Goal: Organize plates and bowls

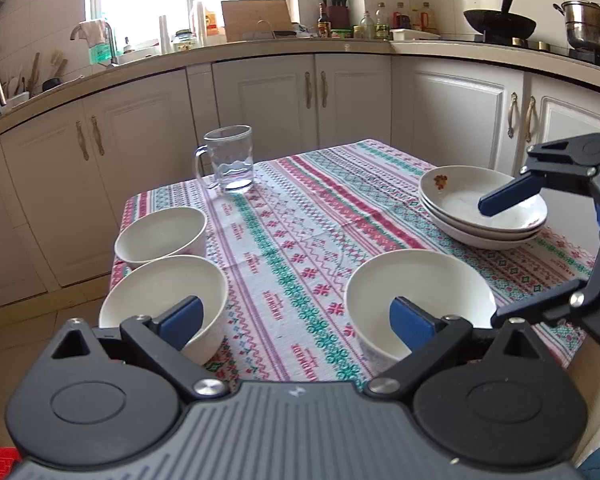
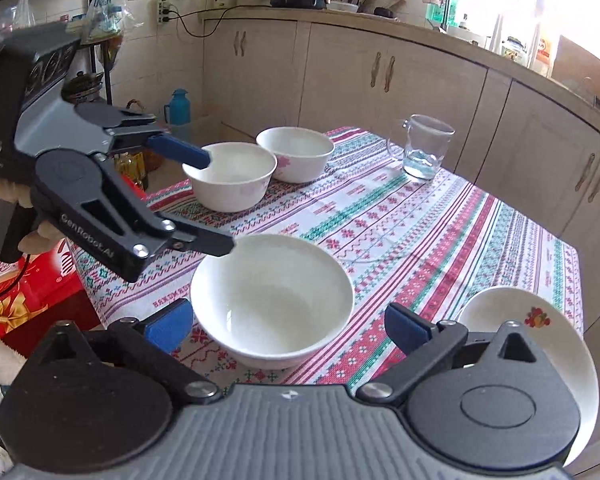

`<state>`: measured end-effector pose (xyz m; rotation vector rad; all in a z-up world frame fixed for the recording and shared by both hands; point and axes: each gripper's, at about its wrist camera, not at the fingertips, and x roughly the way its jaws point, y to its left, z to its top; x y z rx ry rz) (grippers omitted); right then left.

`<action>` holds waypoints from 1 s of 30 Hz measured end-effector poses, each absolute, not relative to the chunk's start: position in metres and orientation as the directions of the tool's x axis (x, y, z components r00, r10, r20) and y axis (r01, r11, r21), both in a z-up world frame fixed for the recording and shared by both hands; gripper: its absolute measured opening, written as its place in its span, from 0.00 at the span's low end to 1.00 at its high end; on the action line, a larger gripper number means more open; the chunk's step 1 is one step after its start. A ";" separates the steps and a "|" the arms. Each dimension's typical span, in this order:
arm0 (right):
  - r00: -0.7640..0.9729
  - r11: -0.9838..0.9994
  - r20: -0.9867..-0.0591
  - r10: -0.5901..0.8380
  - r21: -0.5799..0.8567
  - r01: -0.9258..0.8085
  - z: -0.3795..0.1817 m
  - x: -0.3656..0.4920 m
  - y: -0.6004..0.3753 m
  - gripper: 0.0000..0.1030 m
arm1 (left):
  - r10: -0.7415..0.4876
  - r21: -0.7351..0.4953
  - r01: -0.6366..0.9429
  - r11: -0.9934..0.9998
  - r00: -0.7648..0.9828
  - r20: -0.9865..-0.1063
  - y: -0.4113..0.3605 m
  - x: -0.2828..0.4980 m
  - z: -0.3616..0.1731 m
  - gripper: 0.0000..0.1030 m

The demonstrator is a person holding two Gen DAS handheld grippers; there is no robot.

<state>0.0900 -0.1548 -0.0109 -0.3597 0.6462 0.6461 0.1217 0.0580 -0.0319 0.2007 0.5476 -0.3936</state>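
We have the shallow plates [image 1: 484, 216] stacked at one corner of the patterned tablecloth [image 1: 300, 240], so that half looks done. Three white bowls [image 2: 272, 300] sit apart (two side by side, one nearer us), not yet nested. Our left gripper [image 1: 296, 320] and right gripper [image 2: 284, 322] both stand wide open, holding nothing. A glass mug [image 1: 230, 160] waits beyond.

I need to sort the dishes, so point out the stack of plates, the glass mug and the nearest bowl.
Stack of plates [image 1: 456, 204]: left wrist view, inside of the top plate.
Glass mug [image 1: 234, 160]: left wrist view, its clear wall.
Nearest bowl [image 2: 272, 304]: right wrist view, its inner bottom.
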 end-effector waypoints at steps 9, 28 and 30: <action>0.613 0.738 -0.638 0.466 -0.101 -0.667 0.005 0.111 -0.129 1.00 | -0.204 0.126 0.320 0.939 0.814 -0.544 0.097 0.121 -0.040 0.96; 0.475 0.662 -0.744 0.470 -0.059 -0.747 0.008 0.198 -0.047 0.97 | -0.210 0.196 0.398 0.896 0.770 -0.603 0.140 0.171 -0.074 0.96; 0.459 0.660 -0.761 0.459 -0.054 -0.749 0.006 0.207 -0.038 0.92 | -0.225 0.205 0.422 0.883 0.765 -0.604 0.140 0.174 -0.075 0.96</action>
